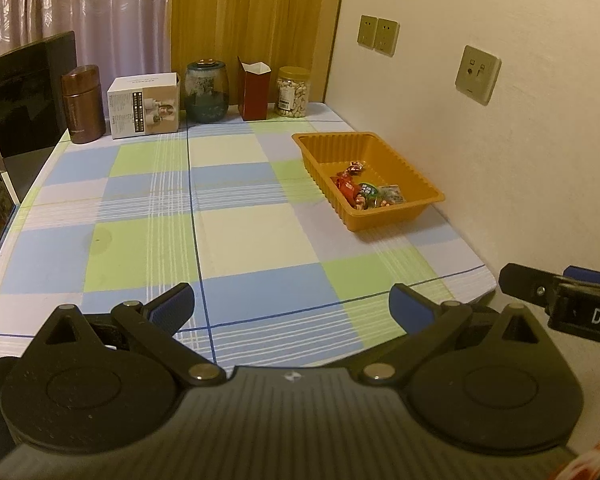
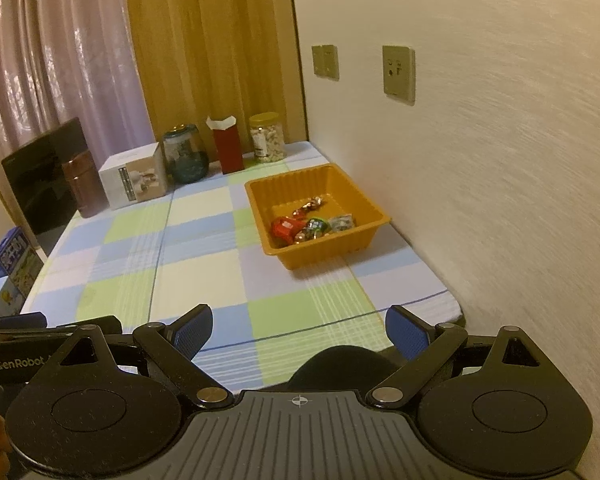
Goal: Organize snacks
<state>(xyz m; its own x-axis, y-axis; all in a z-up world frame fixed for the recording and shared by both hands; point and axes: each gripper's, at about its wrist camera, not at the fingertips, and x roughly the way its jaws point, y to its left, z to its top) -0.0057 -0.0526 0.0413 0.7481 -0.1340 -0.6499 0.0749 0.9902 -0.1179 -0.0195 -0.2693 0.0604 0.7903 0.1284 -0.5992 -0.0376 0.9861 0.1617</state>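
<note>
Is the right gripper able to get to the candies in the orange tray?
Probably yes. The right gripper is open and empty, the cloth between it and the tray is bare, and the candies lie uncovered near the tray's front wall.

Glossy ribbed plastic tray (image 1: 384,148) on matt checked cloth (image 1: 236,236); shiny wrappers (image 1: 366,192).

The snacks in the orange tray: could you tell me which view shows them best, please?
The right wrist view: it looks down into the orange tray, so the snacks lie spread apart. The left wrist view shows the same snacks more bunched together.
</note>
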